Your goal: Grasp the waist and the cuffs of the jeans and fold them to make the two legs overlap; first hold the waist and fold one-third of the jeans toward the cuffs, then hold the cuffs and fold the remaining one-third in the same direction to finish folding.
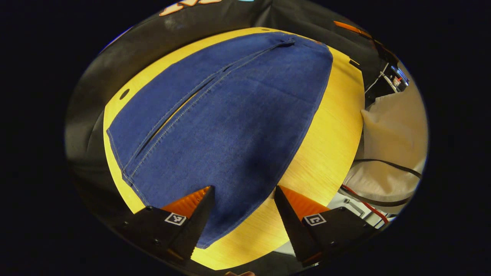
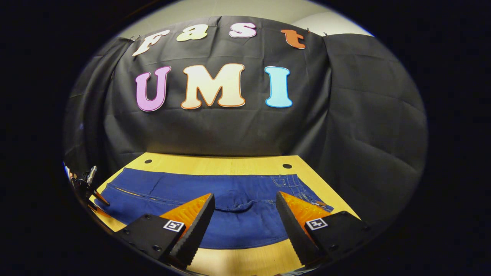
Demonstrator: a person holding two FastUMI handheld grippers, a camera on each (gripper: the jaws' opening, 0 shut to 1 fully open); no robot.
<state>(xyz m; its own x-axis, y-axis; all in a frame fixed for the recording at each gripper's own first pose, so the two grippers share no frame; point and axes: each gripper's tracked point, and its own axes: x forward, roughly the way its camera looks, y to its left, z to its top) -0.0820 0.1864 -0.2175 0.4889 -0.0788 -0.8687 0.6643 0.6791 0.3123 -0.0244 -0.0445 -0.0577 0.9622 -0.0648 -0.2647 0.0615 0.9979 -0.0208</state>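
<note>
Blue jeans (image 1: 230, 115) lie flat on the yellow wooden table (image 1: 330, 153), both legs side by side with a narrow gap between them. In the left gripper view the cuffs are near and the waist is far. My left gripper (image 1: 243, 209) hovers open above the near leg's cuff end, nothing between its fingers. In the right gripper view the jeans (image 2: 230, 199) show their waist and pockets at the right. My right gripper (image 2: 244, 214) stands open over the near edge of the jeans by the waist, holding nothing.
Black cloth walls close in the table's far side and flanks. Past the table's right edge in the left gripper view lie a beige cloth (image 1: 391, 126), black and red cables (image 1: 368, 199) and some equipment (image 1: 395, 76). Small round holes (image 2: 287, 166) mark the tabletop's far edge.
</note>
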